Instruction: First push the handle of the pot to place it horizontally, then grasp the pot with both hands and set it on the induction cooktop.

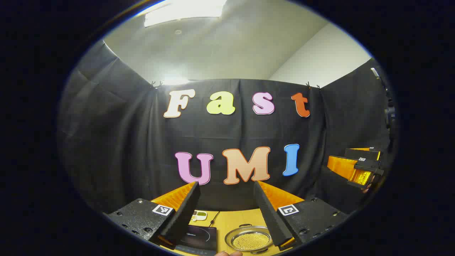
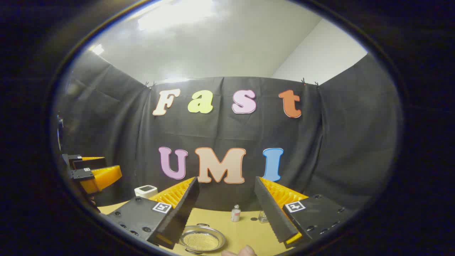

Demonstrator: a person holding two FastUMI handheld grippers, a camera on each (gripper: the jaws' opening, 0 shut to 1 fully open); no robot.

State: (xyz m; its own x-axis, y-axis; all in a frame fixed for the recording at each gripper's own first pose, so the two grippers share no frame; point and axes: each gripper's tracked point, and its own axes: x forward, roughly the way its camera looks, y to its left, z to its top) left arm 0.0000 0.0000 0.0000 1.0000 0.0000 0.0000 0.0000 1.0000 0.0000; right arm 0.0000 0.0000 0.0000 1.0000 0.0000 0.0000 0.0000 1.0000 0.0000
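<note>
Both tools, left (image 1: pixel 225 208) and right (image 2: pixel 225 206), are held wide and empty, high above the desk (image 2: pixel 245 227). Below sits the pot (image 1: pixel 249 240) beside the cooktop (image 1: pixel 199 238) (handles small): a misjudged descent could tip it, spilling its grains.

Shallow round metal pot (image 1: pixel 250 240), filled with small yellowish grains, upright on the yellow surface (image 1: pixel 231 220), low between the left claw (image 1: pixel 227 213) fingers, nearer the right one. Thin wire handles at far and near rims. Flat black induction cooktop (image 1: pixel 199 239) just left of it, close beside, partly behind the left finger.
</note>
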